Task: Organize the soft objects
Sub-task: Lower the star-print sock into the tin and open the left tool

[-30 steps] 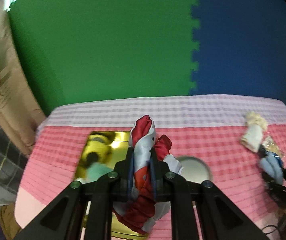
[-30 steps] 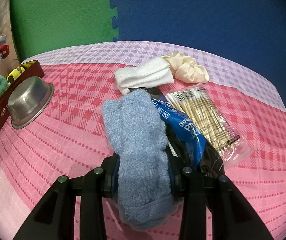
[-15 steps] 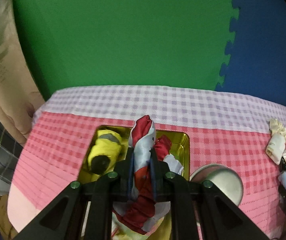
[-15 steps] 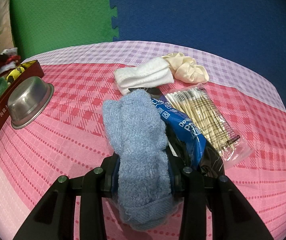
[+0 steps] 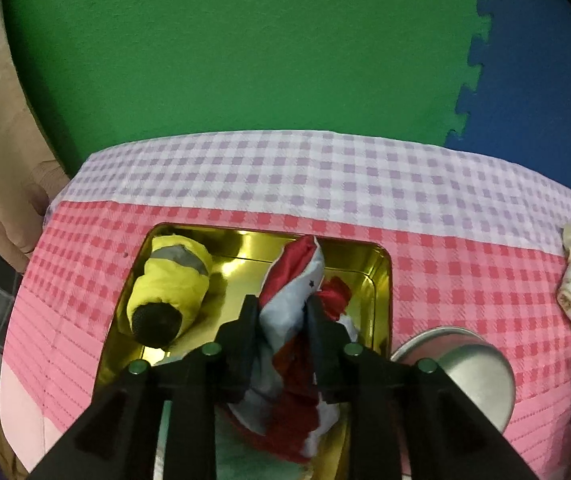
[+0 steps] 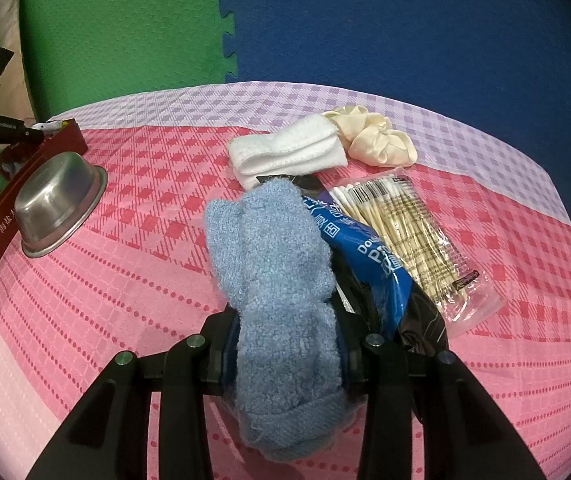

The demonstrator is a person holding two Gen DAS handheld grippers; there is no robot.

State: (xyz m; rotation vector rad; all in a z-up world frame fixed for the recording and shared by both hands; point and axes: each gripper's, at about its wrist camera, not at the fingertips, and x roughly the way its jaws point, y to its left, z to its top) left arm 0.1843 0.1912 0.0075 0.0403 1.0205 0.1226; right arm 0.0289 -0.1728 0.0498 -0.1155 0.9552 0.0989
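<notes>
Since the earlier frame the left gripper point(image 5: 281, 312) has come down over the gold tin point(image 5: 381, 276), which now fills the lower middle of its view where before only its near part showed. Its fingers point(image 5: 245, 332) are opening, with the red, white and blue cloth scrunchie point(image 5: 293, 280) still between them, its lower folds hanging into the tin. Inside the tin, to the left of the scrunchie, lies a yellow plush toy point(image 5: 169, 284) with a grey band and a dark end. Just right of the tin on the pink checked desk point(image 5: 445, 272) stands an overturned steel bowl point(image 5: 473, 368). The right gripper point(image 6: 285, 320) has not moved; its fingers point(image 6: 221, 340) are clamped on a fluffy blue sock point(image 6: 273, 248), held above the desk. Directly behind the sock, a blue printed packet point(image 6: 369, 252) lies beside a clear bag of cotton swabs point(image 6: 409, 224). Farther back from the sock sit a folded white cloth point(image 6: 285, 152) and, touching its right end, a cream scrunchie point(image 6: 373, 140). Far left of the sock, the steel bowl leans against the tin's dark red outer wall.
</notes>
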